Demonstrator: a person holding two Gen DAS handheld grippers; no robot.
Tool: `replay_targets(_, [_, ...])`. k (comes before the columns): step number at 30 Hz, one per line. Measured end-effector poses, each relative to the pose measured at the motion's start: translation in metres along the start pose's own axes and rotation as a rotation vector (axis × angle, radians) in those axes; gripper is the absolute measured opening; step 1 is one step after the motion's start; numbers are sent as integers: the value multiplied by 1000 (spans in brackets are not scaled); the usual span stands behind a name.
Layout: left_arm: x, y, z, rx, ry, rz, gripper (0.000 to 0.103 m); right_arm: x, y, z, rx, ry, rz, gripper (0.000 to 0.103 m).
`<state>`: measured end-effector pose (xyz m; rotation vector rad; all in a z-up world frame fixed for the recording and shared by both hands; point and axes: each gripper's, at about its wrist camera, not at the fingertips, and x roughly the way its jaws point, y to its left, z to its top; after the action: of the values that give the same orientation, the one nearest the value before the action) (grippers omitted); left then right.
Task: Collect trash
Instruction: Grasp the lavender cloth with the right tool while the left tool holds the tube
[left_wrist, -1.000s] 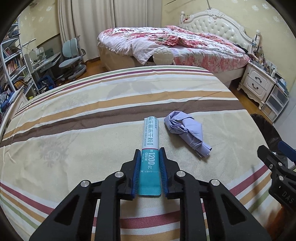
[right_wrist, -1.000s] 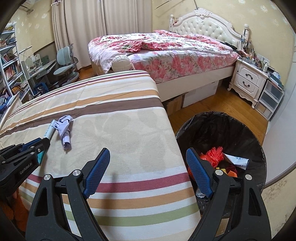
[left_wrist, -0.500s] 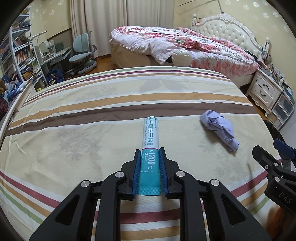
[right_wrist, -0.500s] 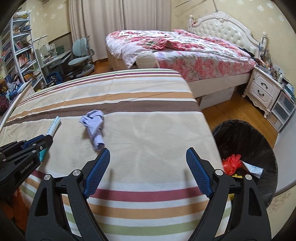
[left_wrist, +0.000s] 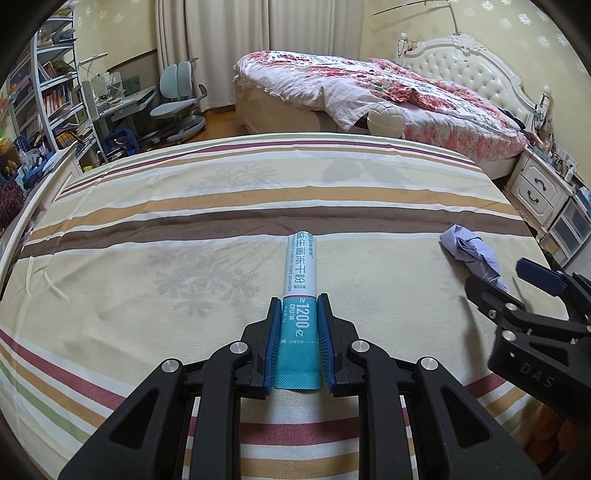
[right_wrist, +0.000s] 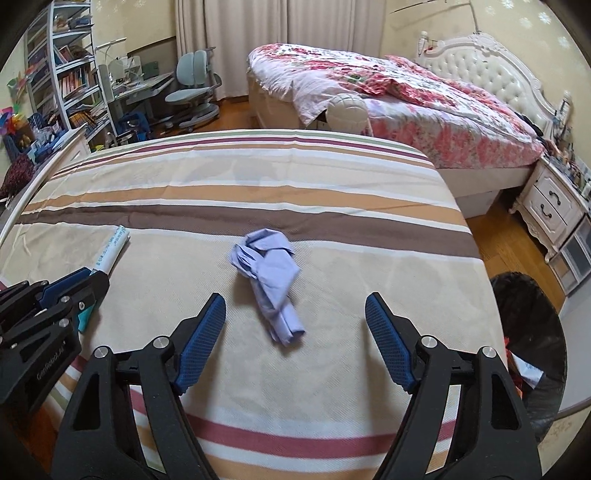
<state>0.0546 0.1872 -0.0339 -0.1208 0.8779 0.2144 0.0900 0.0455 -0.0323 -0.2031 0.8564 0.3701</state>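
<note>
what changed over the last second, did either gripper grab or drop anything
Nothing was grabbed or dropped. The right gripper swung left, away from the trash bin and over the striped bed, and now faces the crumpled purple paper, which lies ahead of its wide-open jaws. The left gripper turned a little leftward. It stays shut on the powder sachet; the paper has not moved on the sheet.

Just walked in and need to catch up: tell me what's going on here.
A person is collecting trash off a striped bed with a tool in each hand. The left tool is shut on a long teal-and-white powder sachet. The right tool is wide open, pointing at a crumpled lilac paper lying on the cover, not yet gripped. A black-lined trash bin stands beside the bed, on the right.
</note>
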Motion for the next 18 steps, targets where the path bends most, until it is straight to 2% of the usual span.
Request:
replay_targets(8, [0, 0, -1, 3, -5, -1, 21, 9, 8, 7, -9, 20, 12, 54])
replay_targets(16, [-1, 0, -1, 1, -6, -5, 21, 7, 17, 6, -34, 9, 13, 27])
replay_targets(18, [-1, -1, -1, 3, -6, -6, 21, 5, 18, 5, -34, 7, 16, 24])
